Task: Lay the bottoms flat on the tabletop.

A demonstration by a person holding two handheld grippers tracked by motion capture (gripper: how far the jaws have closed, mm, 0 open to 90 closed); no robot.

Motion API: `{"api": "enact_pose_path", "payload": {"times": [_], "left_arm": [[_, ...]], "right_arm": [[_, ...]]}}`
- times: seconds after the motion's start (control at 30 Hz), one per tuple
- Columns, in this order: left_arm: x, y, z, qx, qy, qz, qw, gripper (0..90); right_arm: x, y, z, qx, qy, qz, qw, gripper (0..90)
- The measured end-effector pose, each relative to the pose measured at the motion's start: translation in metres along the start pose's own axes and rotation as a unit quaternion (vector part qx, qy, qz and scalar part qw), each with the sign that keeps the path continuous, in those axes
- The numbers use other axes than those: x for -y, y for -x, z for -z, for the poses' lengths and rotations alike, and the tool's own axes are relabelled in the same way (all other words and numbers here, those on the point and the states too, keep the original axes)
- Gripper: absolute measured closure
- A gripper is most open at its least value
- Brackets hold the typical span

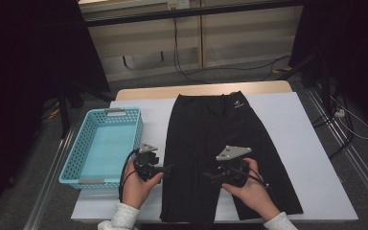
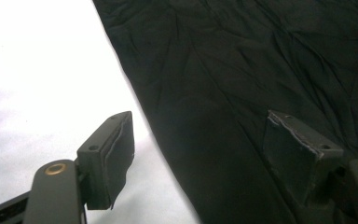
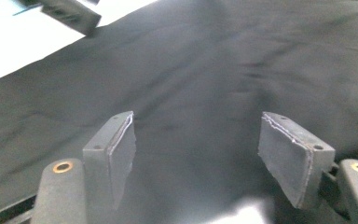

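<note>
A pair of black shorts lies flat on the white-covered table, waistband at the far end and legs toward me. My left gripper points right at the left edge of the near leg. In the left gripper view, the left gripper stands open, one pad over white table, the other over the black cloth, nothing pinched. My right gripper points left over the shorts. The right gripper view has this right gripper open above the black cloth, with nothing between its pads.
A light blue perforated plastic basket sits at the table's left side, close beside my left hand. Bare white table lies right of the shorts. Cables run over the floor beyond the far edge. A jaw of the left gripper shows in the right gripper view.
</note>
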State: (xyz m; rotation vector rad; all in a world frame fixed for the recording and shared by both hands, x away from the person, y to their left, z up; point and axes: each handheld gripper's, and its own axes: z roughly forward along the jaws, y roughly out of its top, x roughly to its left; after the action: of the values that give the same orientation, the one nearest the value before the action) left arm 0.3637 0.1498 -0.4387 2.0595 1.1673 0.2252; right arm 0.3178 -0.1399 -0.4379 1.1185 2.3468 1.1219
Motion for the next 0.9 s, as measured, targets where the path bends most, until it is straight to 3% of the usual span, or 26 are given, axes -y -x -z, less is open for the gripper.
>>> {"api": "enact_pose_path", "payload": {"times": [0.03,0.1,0.13,0.17,0.23,0.27,0.33,0.4,0.53,0.67,0.8,0.9], "left_arm": [[0.000,0.000,0.000,0.000,0.000,0.000,1.0000,25.6],[-0.001,-0.001,0.000,-0.001,-0.001,-0.008,1.0000,25.5],[-0.002,-0.001,0.000,-0.001,0.000,-0.008,1.0000,25.5],[-0.002,-0.001,-0.001,0.000,0.000,-0.009,1.0000,25.1],[-0.003,-0.001,-0.003,0.000,0.000,-0.008,1.0000,25.0],[-0.003,-0.001,-0.005,-0.002,-0.005,-0.011,0.9999,25.2],[-0.003,-0.001,-0.006,-0.004,-0.004,-0.010,0.9999,25.4],[-0.003,-0.004,-0.008,-0.009,-0.009,-0.005,0.9999,28.4],[-0.001,-0.005,-0.011,-0.040,-0.014,-0.004,0.9991,29.2],[0.002,-0.006,-0.015,-0.043,-0.013,0.000,0.9990,28.3],[0.002,-0.005,-0.014,-0.038,-0.012,0.011,0.9992,34.7],[0.002,-0.004,-0.013,-0.032,-0.015,0.021,0.9991,47.4]], "right_arm": [[0.000,0.000,0.000,0.000,0.000,0.000,1.0000,26.9],[0.006,0.023,0.011,0.032,0.002,-0.018,0.9993,26.1],[0.006,0.023,0.011,0.032,0.002,-0.018,0.9993,26.1],[0.011,0.039,0.017,0.053,0.001,-0.036,0.9979,25.9],[0.014,0.046,0.019,0.062,0.000,-0.046,0.9970,25.5],[0.019,0.055,0.021,0.071,-0.003,-0.065,0.9953,24.4],[0.022,0.057,0.020,0.071,-0.005,-0.070,0.9950,24.3],[0.021,0.053,0.017,0.067,-0.008,-0.058,0.9960,24.1],[0.017,0.043,0.011,0.050,-0.006,-0.041,0.9979,23.7],[0.015,0.037,0.010,0.043,-0.005,-0.036,0.9984,23.4],[0.014,0.034,0.008,0.039,-0.005,-0.030,0.9988,23.3],[0.014,0.033,0.008,0.038,-0.005,-0.030,0.9988,23.2]]}}
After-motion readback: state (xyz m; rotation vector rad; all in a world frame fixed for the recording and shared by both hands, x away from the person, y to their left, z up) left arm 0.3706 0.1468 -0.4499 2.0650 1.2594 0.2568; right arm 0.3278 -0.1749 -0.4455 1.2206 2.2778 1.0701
